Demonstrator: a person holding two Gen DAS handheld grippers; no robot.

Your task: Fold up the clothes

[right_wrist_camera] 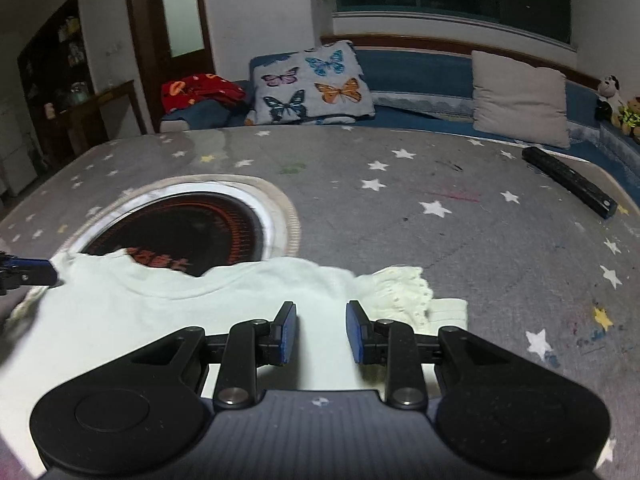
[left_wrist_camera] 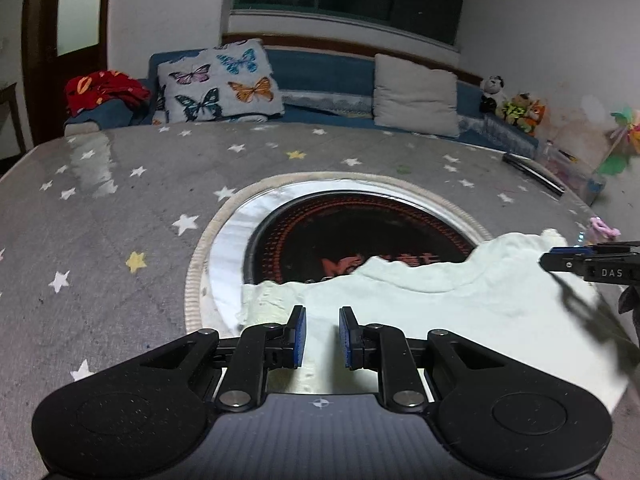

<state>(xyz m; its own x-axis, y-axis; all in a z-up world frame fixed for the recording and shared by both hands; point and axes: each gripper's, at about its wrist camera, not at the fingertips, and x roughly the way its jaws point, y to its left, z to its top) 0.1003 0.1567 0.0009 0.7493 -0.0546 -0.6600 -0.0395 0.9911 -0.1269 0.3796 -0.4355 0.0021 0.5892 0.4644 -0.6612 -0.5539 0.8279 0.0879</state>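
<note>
One pale garment point(left_wrist_camera: 460, 312) lies flat on the star-print tablecloth point(left_wrist_camera: 120, 208), lower centre-right in the left wrist view and lower left in the right wrist view. Its top edge overlaps the lower rim of the round heater inset point(left_wrist_camera: 352, 228); a frilled sleeve point(right_wrist_camera: 404, 292) sticks out at centre-right of the right wrist view.

Two grippers. Left gripper point(left_wrist_camera: 322, 334): jaws apart with a narrow gap, fabric visible behind the gap, nothing pinched. Right gripper point(right_wrist_camera: 321, 330): jaws apart, slightly wider gap, also gripping nothing, hovering over the shirt body just left of the sleeve.

Open room: bare cloth across the left half of the left wrist view, and the right half of the right wrist view. Table's far edge butts a blue sofa point(left_wrist_camera: 320, 68).

Count: one black bar point(right_wrist_camera: 568, 180) near the upper-right table edge, two cushions (butterfly cushion point(left_wrist_camera: 220, 80), plain cushion point(left_wrist_camera: 416, 94)), one red cloth point(left_wrist_camera: 104, 90) upper left, a few plush toys point(left_wrist_camera: 516, 106) on the right.
</note>
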